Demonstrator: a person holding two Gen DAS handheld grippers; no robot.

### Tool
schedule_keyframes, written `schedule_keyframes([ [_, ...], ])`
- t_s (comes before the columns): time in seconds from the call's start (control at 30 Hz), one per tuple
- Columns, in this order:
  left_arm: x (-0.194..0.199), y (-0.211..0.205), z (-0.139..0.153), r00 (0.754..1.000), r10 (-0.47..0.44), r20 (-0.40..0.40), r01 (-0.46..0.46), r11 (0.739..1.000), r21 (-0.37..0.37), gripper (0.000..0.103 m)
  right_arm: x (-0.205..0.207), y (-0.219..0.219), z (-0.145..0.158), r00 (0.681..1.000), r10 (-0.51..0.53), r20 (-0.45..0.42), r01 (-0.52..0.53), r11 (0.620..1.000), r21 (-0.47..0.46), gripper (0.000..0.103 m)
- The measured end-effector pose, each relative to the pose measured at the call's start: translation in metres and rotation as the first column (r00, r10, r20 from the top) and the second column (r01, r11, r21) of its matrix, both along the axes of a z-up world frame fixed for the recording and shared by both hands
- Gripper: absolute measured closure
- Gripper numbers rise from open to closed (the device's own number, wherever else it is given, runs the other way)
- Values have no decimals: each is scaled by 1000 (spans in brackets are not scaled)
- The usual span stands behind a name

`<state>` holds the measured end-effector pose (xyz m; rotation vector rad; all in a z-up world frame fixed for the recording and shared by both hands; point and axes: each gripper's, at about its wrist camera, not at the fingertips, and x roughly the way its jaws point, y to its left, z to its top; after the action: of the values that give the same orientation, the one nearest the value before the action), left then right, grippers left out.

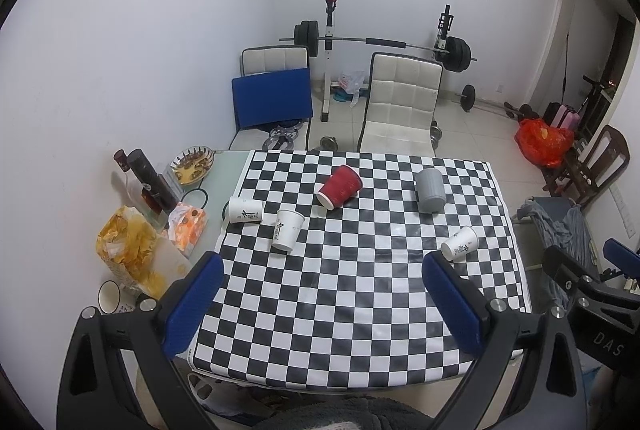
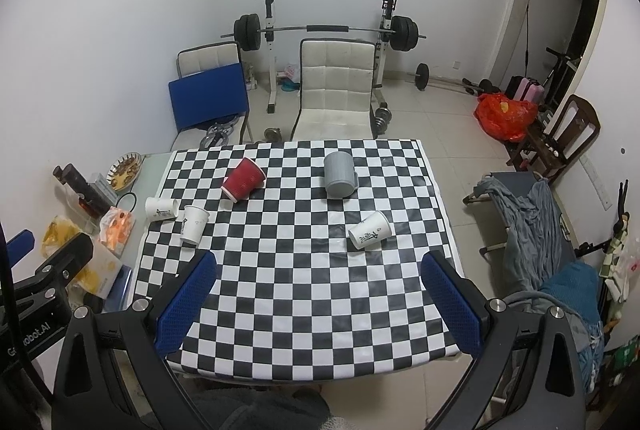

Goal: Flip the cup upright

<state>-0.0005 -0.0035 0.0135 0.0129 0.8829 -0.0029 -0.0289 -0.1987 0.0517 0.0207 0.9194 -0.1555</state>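
Five cups were on the checkered tablecloth (image 2: 304, 294): a red cup (image 2: 243, 178) lay on its side near the far edge, a grey mug (image 2: 338, 174) stood mouth-down toward the far right corner, two white paper cups (image 2: 161, 208) (image 2: 193, 224) lay at the left edge, and another white cup (image 2: 369, 230) lay tipped near the right edge. Left gripper (image 1: 322, 304) and right gripper (image 2: 320, 304) both hovered above the near edge, fingers spread wide and holding nothing

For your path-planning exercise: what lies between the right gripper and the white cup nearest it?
Nothing but bare checkered cloth. In the right wrist view, the open right gripper hangs just short of the tipped white cup, with no object between.
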Motion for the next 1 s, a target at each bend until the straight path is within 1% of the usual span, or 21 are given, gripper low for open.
schedule_keyframes([
  [1.0,-4,-2,3,1000,-2,2,2,1000,-16,2,0,2,1,1000,3,-5,-4,1000,-14,0],
])
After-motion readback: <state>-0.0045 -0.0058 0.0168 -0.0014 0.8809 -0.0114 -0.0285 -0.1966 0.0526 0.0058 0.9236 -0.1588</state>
